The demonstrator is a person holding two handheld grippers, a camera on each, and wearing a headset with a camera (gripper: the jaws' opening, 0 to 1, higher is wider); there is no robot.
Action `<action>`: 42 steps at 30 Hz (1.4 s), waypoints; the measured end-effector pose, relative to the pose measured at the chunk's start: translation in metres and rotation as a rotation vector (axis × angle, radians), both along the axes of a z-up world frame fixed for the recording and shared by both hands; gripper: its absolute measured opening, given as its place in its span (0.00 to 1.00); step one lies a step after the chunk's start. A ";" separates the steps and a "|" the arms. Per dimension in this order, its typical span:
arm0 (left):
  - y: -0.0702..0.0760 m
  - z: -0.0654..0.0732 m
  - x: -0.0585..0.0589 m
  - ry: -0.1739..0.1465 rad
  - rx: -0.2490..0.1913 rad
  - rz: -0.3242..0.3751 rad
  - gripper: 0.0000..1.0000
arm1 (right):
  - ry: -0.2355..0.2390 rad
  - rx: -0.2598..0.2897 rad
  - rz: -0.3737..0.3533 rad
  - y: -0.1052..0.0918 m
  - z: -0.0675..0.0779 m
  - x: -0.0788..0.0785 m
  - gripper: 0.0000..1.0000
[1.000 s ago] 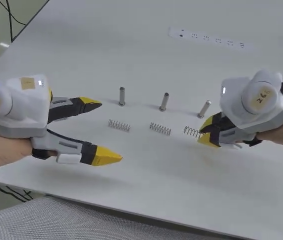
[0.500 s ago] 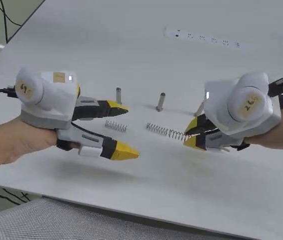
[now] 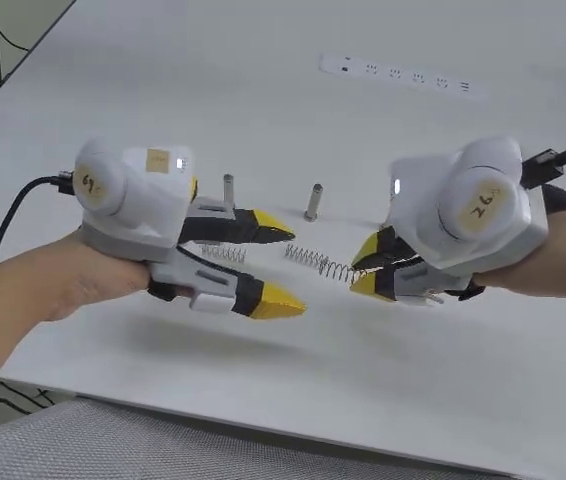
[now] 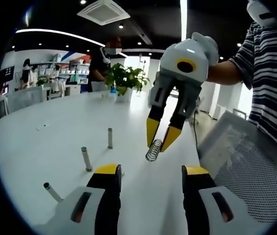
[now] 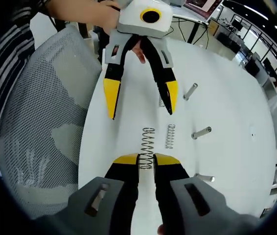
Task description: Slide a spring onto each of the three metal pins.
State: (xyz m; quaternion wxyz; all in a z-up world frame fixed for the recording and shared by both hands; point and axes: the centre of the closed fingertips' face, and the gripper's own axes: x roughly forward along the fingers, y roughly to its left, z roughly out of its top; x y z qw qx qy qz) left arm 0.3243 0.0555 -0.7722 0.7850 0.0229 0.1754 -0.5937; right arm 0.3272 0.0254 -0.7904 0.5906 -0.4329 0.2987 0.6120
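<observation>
My right gripper (image 3: 365, 268) is shut on the end of a spring (image 3: 341, 268), which sticks out past its yellow tips (image 5: 147, 160) above the white table. The same spring (image 4: 152, 150) shows end-on between those tips. My left gripper (image 3: 281, 267) hovers open and empty, facing the right one a short way off; its wide jaws (image 4: 153, 174) point at the held spring. Two upright metal pins (image 3: 228, 188) (image 3: 313, 201) stand behind the grippers, and all three pins (image 4: 110, 138) (image 4: 85, 158) (image 4: 53, 192) show in the left gripper view. A loose spring (image 5: 170, 135) lies on the table and another (image 3: 223, 253) is partly behind the left gripper.
A white power strip (image 3: 403, 77) lies at the far side of the table. A grey mesh chair (image 3: 113, 440) sits at the near edge. A black cable (image 3: 23, 205) runs from the left gripper. Desks and a plant (image 4: 126, 78) are in the background.
The right gripper has shut on the rightmost spring, lifted it and carried it left. The left gripper has moved right, toward the middle, still open.
</observation>
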 end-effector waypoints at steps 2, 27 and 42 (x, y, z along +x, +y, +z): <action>-0.004 0.001 0.000 -0.006 -0.002 -0.009 0.47 | 0.006 0.008 0.004 0.003 0.001 -0.002 0.13; -0.022 0.011 -0.003 -0.013 -0.060 -0.034 0.16 | -0.007 0.034 0.043 0.015 0.016 -0.010 0.13; -0.024 0.011 -0.006 -0.007 -0.072 -0.043 0.10 | -0.005 0.022 0.052 0.012 0.013 -0.013 0.13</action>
